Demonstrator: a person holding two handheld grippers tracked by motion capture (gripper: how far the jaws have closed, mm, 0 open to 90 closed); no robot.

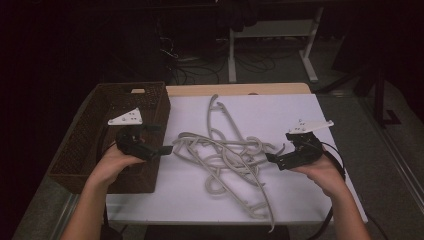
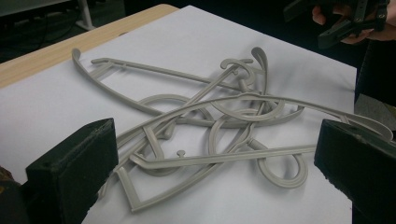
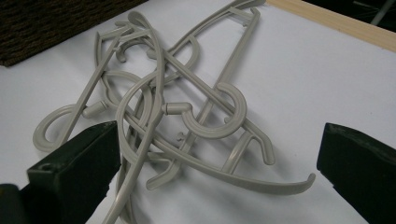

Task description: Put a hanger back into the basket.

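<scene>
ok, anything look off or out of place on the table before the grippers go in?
Yes: the grey plastic hangers lie in a tangled heap on the white table top, hooks and arms interlocked, one end jutting past the near edge. The brown woven basket sits beside them at the left. No breakage is visible.

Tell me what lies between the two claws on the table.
The tangled pile of grey hangers lies between the left claw and the right claw on the white sheet, seen in the high view.
</scene>
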